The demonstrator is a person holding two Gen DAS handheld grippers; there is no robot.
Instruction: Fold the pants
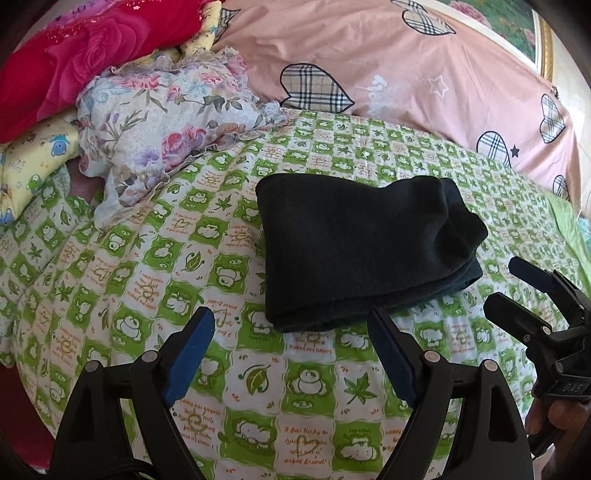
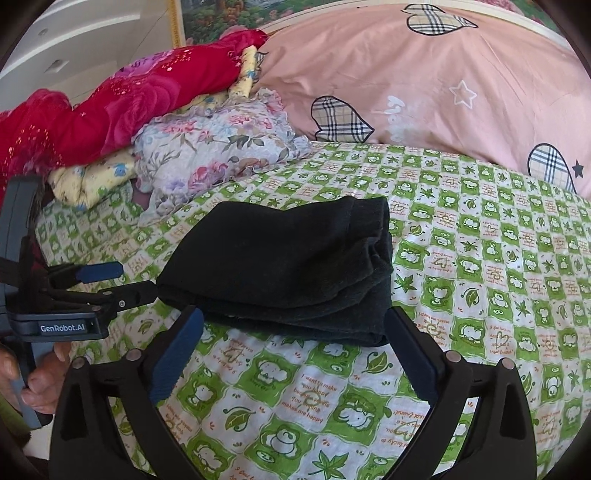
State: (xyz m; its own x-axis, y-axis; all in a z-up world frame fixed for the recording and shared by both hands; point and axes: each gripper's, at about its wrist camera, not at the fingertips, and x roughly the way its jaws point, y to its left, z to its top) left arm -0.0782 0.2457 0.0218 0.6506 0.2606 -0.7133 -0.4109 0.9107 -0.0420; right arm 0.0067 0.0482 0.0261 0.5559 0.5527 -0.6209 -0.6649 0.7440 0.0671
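Observation:
The dark pants (image 1: 362, 247) lie folded into a thick, compact rectangle on the green-checked bed sheet (image 1: 295, 406). My left gripper (image 1: 291, 317) stands open just short of the bundle's near edge, with nothing between its blue pads. In the right wrist view the pants (image 2: 280, 258) fill the middle, and my right gripper (image 2: 295, 314) is open wide, its fingers on either side of the near edge without pressing on the cloth. Each gripper shows in the other's view: the right gripper (image 1: 504, 284) beside the bundle's right corner, the left gripper (image 2: 136, 278) at its left corner. A hand holds each one.
A pink quilt with plaid hearts (image 1: 424, 81) runs along the far side of the bed. Crumpled floral cloth (image 1: 166, 122), a red rose blanket (image 1: 74, 59) and a yellow printed cloth (image 1: 33, 158) are piled at the far left. A framed picture (image 2: 221, 18) hangs behind.

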